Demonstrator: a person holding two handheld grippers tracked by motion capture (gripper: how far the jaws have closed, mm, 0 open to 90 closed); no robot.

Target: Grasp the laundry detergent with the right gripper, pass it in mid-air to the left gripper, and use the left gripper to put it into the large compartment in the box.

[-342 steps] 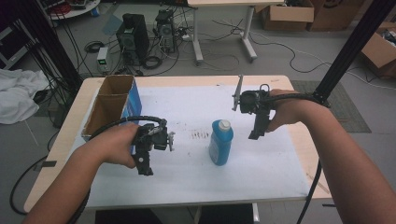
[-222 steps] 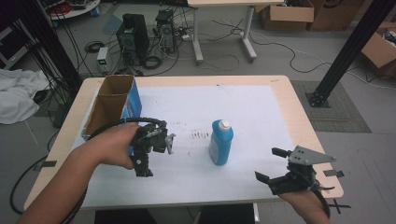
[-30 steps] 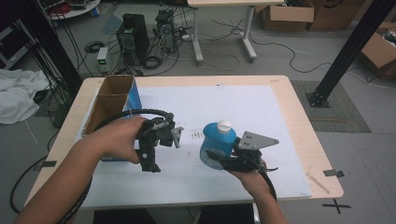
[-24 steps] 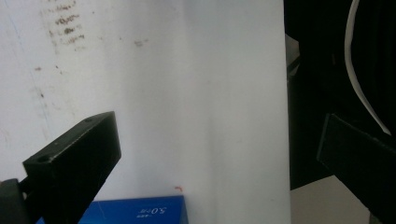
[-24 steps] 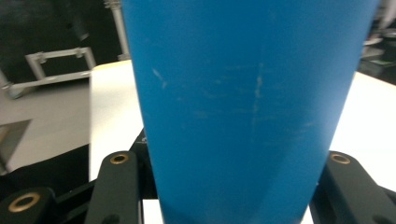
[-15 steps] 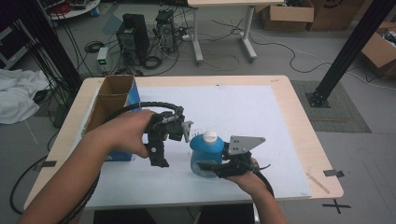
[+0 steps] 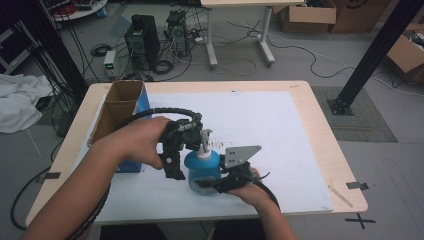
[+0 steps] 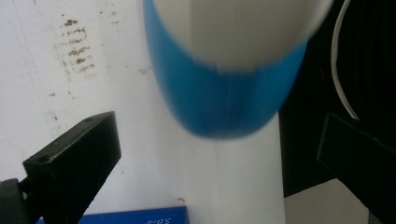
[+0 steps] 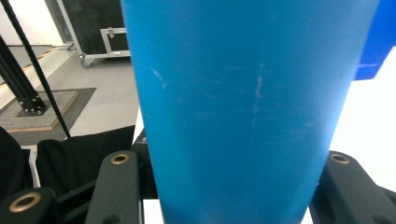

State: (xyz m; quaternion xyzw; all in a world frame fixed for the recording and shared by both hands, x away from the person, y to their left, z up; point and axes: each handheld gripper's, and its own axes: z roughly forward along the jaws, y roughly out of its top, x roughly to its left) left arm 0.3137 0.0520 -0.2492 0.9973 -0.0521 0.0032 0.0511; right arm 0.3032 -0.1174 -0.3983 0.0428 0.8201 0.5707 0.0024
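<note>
We hold the blue bottle (image 7: 202,170) in the right claw (image 7: 212,184), whose jaws are clamped on the lower body of the bottle; in the right gripper view the blue wall (image 9: 243,107) stands between the two black jaws with each jaw against a side. The bottle is near the front edge of the tabletop (image 7: 310,125), over the white sheet, left of centre. Whether its base rests on the sheet or is lifted just clear we cannot tell.

The left claw (image 7: 200,137) is positioned at the white cap (image 7: 204,145). In the left gripper view its jaws stand apart, with the cap (image 8: 243,28) and the blue shoulder between and beyond them, and neither jaw touches the bottle.

Step in hand, by our judgement: bracing the bottle with the right claw while we bring the left claw onto the cap, most likely to open it.

The next move calls for:
- centring the cap between the left jaws;
- bringing those jaws together on the cap;
- keeping the right grip firm so that the body does not turn with the cap.

Orientation: the long axis of the bottle runs near vertical, cap end up, base toward the tabletop. The cardboard box (image 7: 120,107) stands at the left edge, apart from the work.
</note>
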